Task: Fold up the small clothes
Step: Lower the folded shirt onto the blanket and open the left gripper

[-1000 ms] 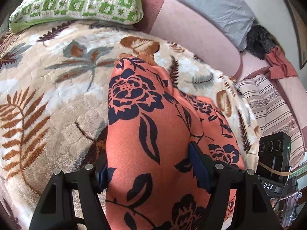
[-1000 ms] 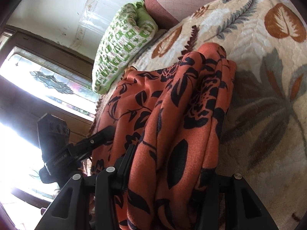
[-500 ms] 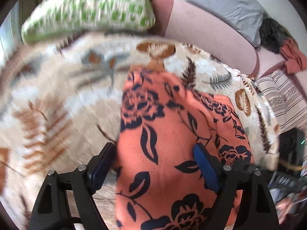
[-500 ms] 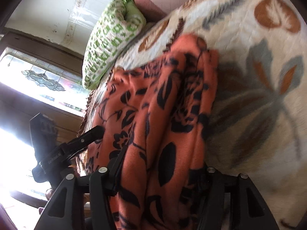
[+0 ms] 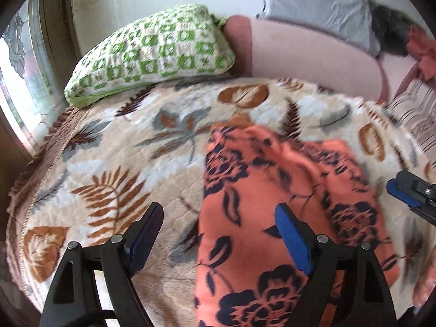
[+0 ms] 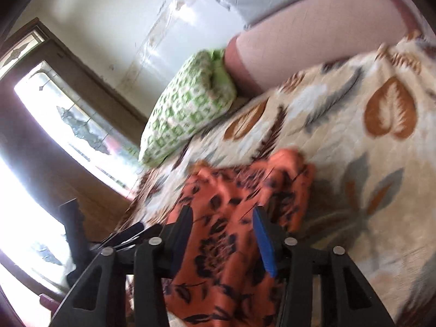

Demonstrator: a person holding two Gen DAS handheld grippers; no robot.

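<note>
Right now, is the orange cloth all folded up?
Nearly, it seems. The orange cloth lies doubled in a narrow stack on the blanket. Both hand-held grippers, left and right, stand open around it, holding nothing. Whether another fold is needed, I cannot tell.

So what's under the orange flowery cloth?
The cloth lies on the leafy blanket, which shows all round it. Whatever is directly beneath is covered, so I can't tell.
</note>
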